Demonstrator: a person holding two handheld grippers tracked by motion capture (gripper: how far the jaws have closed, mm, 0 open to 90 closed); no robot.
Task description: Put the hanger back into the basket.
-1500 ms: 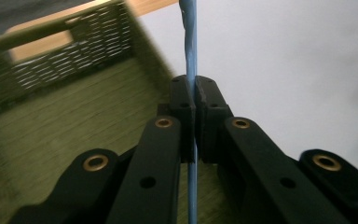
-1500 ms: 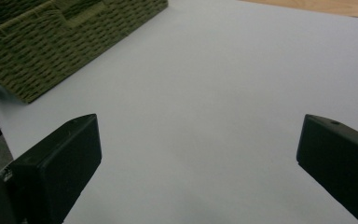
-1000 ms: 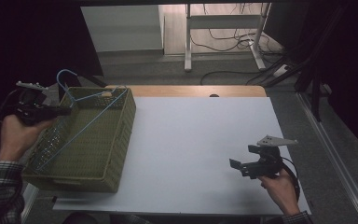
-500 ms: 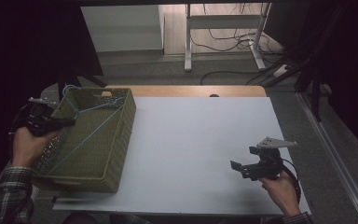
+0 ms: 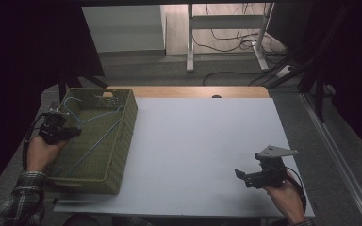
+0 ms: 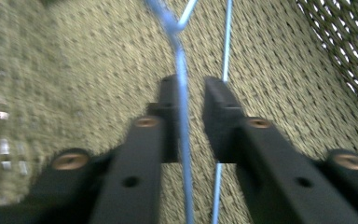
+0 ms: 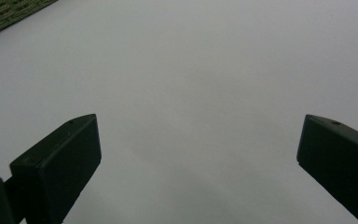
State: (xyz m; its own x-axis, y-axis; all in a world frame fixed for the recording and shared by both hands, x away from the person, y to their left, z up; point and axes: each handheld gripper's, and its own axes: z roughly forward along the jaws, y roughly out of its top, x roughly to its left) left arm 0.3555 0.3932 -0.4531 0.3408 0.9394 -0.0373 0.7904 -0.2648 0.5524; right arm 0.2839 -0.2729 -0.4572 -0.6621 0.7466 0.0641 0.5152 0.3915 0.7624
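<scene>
Thin blue wire hanger [image 6: 182, 93] lies inside woven olive basket [image 5: 122, 141].

A thin blue wire hanger [image 5: 96, 134] lies slanted inside the green woven basket [image 5: 122, 141], its hook [image 5: 70, 106] at the basket's far left corner.

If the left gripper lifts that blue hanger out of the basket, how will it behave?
Probably light: the hanger is only thin blue wire. It may swing or twist, since the left gripper has just one strand between its jaws, near the hook. Its corners could snag on the basket weave.
</scene>
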